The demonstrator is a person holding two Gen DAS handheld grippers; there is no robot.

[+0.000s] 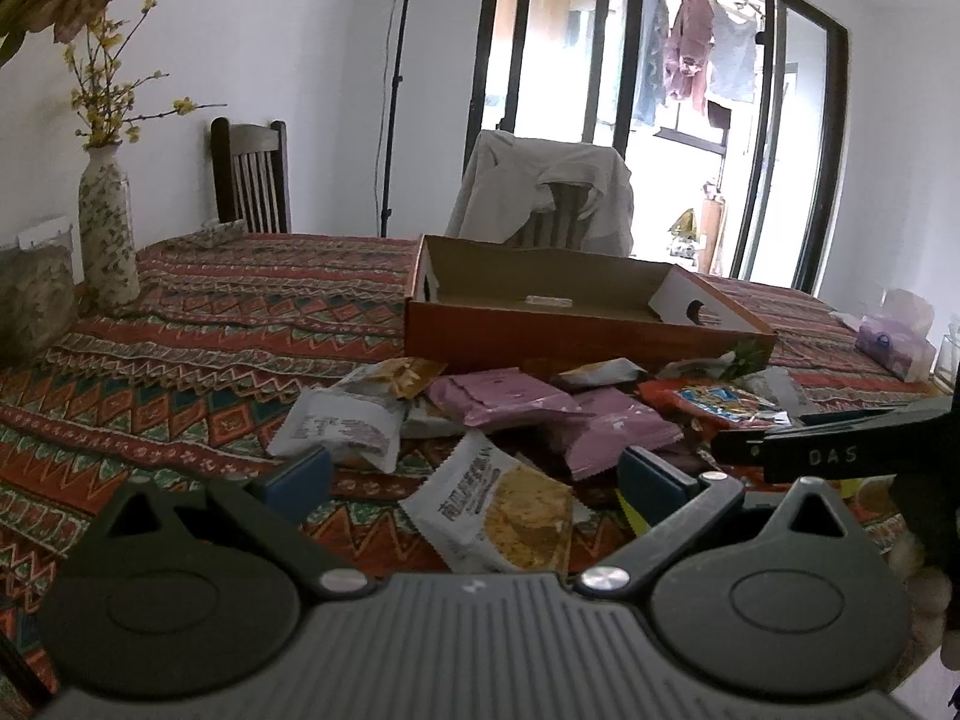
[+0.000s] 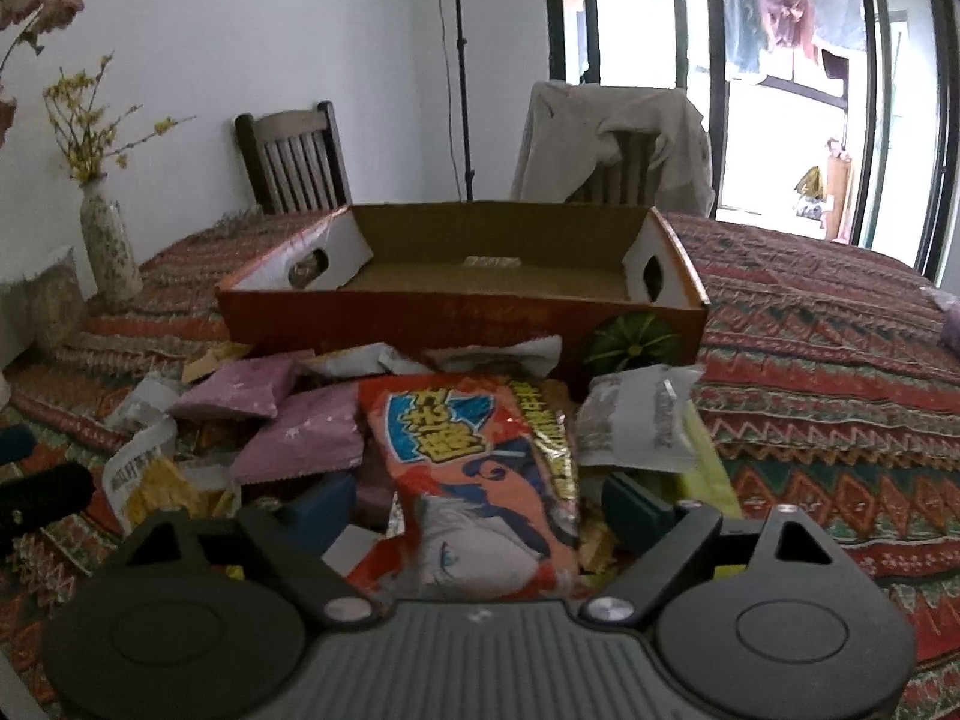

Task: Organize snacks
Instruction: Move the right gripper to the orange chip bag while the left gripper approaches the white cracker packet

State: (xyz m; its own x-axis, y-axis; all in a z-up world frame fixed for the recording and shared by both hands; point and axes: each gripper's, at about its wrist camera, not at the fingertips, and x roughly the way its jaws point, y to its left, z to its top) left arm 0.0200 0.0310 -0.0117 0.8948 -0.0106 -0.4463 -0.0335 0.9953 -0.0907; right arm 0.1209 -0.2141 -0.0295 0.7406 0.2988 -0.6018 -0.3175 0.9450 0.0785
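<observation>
Table (image 2: pixel 840 324), w/ red zigzag-patterned cloth: ran under and beyond both grippers.

Cardboard tray (image 2: pixel 456 315), orange outside, brown inside: stood ahead of both grippers, past the snack pile; looked near-empty, one small pale item on its floor.

Chairs x2 at far edge: one w/ pale garment (image 2: pixel 612 138) draped over it, one bare wooden chair (image 2: pixel 294 156) to its left.

Vase (image 1: pixel 108 234) w/ yellow sprigs: far left of left gripper.

Snack pile: between grippers and tray.
- Orange cartoon-print packet (image 2: pixel 474 480): lay lengthwise betw. right gripper's fingers, pads not seen pressing it.
- Pink packets (image 1: pixel 510 402): ahead of left gripper, approx. centre of pile.
- White packet w/ yellow print (image 1: pixel 504 510): flat on cloth betw. left gripper's fingers, not pinched.
- White packet (image 2: pixel 642 420): just ahead-right of right gripper.

Left gripper (image 1: pixel 474 474): fingers wide apart, nothing clamped.

Right gripper (image 2: pixel 474 498): fingers apart, astride orange packet.
</observation>
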